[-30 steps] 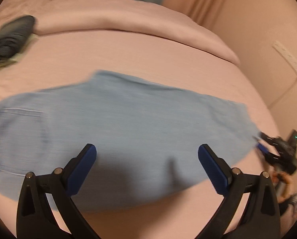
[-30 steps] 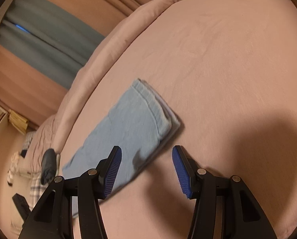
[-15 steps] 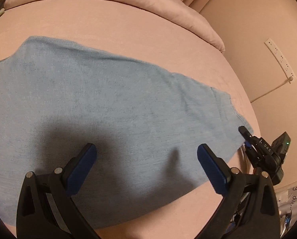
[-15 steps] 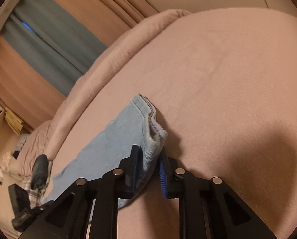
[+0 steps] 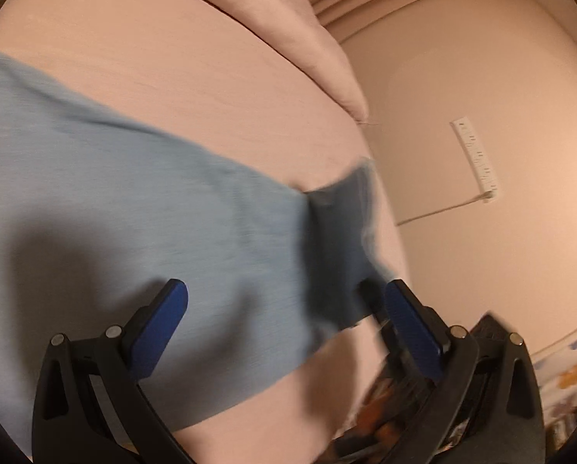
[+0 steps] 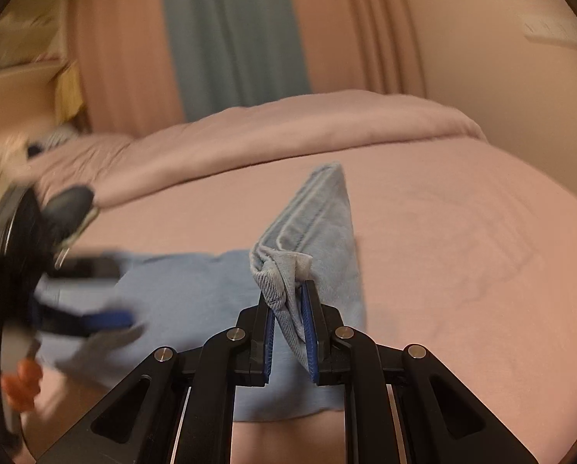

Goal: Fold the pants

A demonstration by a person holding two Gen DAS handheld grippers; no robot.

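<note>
Light blue pants [image 5: 141, 216] lie flat on a pink bed [image 5: 195, 77]. My left gripper [image 5: 284, 305] is open just above the pants, near their lifted hem end [image 5: 338, 232]. In the right wrist view my right gripper [image 6: 290, 297] is shut on the hem corner of the pants [image 6: 311, 216] and holds it raised, so the leg end stands up off the bed. The left gripper [image 6: 91, 319] shows there as a blur at the left, over the pants.
A rolled pink duvet [image 6: 288, 127] lies along the far side of the bed. A dark garment [image 6: 70, 201] lies at the far left. A wall with a power strip [image 5: 475, 158] and cable stands close to the bed's right edge. Curtains [image 6: 234, 34] hang behind.
My right gripper closed on the hem corner and lifted it, swinging toward the left gripper. My left gripper moved along the pants toward the hem end and stayed open.
</note>
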